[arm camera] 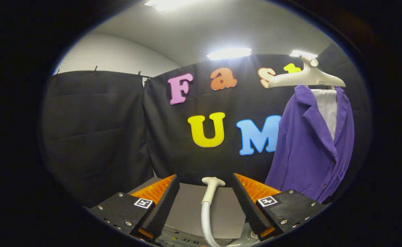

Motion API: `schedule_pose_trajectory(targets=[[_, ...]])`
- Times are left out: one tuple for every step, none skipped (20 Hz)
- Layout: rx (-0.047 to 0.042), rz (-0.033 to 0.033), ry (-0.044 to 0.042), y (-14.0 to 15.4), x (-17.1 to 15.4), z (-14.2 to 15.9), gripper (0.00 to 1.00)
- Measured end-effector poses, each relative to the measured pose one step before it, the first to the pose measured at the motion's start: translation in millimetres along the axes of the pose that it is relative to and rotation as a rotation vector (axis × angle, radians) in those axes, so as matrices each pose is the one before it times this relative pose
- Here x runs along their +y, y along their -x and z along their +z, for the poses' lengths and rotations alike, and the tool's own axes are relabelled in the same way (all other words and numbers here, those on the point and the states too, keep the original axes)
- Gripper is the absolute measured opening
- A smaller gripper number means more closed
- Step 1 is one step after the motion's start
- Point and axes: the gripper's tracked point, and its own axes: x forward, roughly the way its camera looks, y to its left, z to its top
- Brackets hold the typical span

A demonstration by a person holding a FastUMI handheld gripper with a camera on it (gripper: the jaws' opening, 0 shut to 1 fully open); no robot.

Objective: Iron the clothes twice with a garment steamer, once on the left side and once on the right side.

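A purple jacket (310,147) over a white lining hangs on a pale hanger (307,77) to the right, beyond my fingers and in front of the black cloth wall. The white steamer head (211,187) with its pale hose (206,219) stands upright between my two fingers, a little ahead of them. My gripper (206,181) is open, with a clear gap on each side of the steamer handle. Neither finger touches it.
A grey table surface (190,209) lies under the fingers and runs to the black cloth wall (118,130). Part of a grey base (183,240) sits at the foot of the hose. White wall and ceiling lights are above.
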Motion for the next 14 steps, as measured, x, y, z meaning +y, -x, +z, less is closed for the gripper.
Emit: schedule_pose_trajectory(targets=[[0.03318, 0.00799, -0.00824, -13.5, -1.32, -4.67, 0.95], [0.02792, 0.00744, -0.00753, -12.82, -1.28, -4.61, 0.95], [0.02272, 0.00516, -0.00997, -13.52, -2.5, -3.04, 0.95], [0.01866, 0.00201, -0.00975, -12.45, -2.92, -2.03, 0.95], [0.02227, -0.00174, -0.0076, -13.13, -3.58, -2.93, 0.95], [0.02547, -0.0004, -0.00826, -11.38, -3.36, -4.43, 0.95], [0.02623, 0.00347, -0.00925, -11.9, -2.05, -4.11, 0.95], [0.02276, 0.00657, -0.00658, -12.79, -0.25, -2.29, 0.95], [0.01739, -0.00003, -0.00465, -11.4, -2.88, -0.73, 0.95], [0.02003, 0.00392, -0.00308, -11.26, -2.64, -2.35, 0.96], [0.0221, 0.00117, -0.00268, -10.43, -2.56, -0.76, 0.96], [0.02304, 0.0021, -0.00553, -9.99, -2.39, -3.12, 0.95], [0.0188, 0.00319, -0.0101, -10.06, -2.45, 0.43, 0.95], [0.02553, 0.00182, -0.0096, -10.01, -2.22, -3.13, 0.95]])
